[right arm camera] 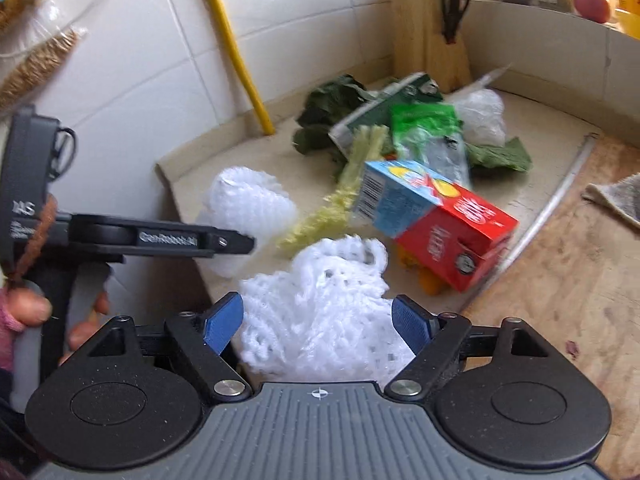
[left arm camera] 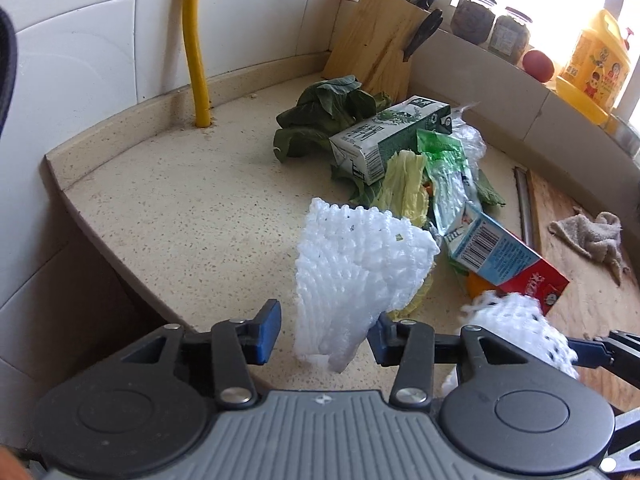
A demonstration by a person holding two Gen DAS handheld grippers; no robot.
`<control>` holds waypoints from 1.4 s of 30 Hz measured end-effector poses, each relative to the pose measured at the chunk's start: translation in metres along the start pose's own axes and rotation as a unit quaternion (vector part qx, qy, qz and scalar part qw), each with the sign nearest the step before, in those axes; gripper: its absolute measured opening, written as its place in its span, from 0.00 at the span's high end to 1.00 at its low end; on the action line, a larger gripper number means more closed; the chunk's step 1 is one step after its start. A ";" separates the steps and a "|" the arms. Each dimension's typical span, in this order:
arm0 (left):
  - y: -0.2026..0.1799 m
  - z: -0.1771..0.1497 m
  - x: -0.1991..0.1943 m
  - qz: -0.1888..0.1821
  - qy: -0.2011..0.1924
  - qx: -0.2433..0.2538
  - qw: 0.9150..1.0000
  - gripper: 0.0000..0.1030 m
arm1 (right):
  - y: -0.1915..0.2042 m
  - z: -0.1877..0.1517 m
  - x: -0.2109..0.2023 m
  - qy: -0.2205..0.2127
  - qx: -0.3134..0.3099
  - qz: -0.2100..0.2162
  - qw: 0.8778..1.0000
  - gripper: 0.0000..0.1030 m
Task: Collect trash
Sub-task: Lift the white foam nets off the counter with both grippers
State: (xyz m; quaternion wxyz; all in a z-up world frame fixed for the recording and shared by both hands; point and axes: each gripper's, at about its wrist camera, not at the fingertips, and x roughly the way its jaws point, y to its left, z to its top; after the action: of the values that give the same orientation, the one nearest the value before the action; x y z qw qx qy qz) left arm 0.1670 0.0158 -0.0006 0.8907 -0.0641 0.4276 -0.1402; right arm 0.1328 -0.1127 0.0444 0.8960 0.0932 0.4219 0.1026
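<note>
The left gripper [left arm camera: 324, 332] is standing open with a white foam net [left arm camera: 356, 268] hanging between its blue pads, touching the right one. The right gripper [right arm camera: 318, 326] is also spread wide around a second foam net [right arm camera: 320, 304]. Cartons [right arm camera: 436, 220] and leaves [left arm camera: 328, 108] are lying on the surface [left arm camera: 192, 200] just beyond

Foam net sleeve [left arm camera: 356, 264] between the left hand-held gripper [left arm camera: 324, 332] pads: white, soft, open mesh. Second foam net [right arm camera: 320, 320] in the right hand-held gripper [right arm camera: 318, 324], same. Table [left arm camera: 192, 200] ahead: speckled beige stone, matt. Cartons [right arm camera: 436, 220] glossy printed card. Wall tiles [left arm camera: 100, 40] glazed. Knife block [left arm camera: 376, 44] raw wood. Rag [left arm camera: 588, 232] coarse cloth.
</note>
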 end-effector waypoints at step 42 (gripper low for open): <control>0.020 0.013 -0.020 -0.011 -0.035 -0.072 0.997 0.87 | -0.027 0.025 0.001 -0.013 0.081 0.087 0.993 0.60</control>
State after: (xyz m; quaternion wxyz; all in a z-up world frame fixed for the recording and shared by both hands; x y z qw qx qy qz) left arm 0.1698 0.0410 0.0177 0.8965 -0.1379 0.4046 -0.1164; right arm 0.1560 -0.1404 0.0524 0.8788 0.2028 0.4070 0.1447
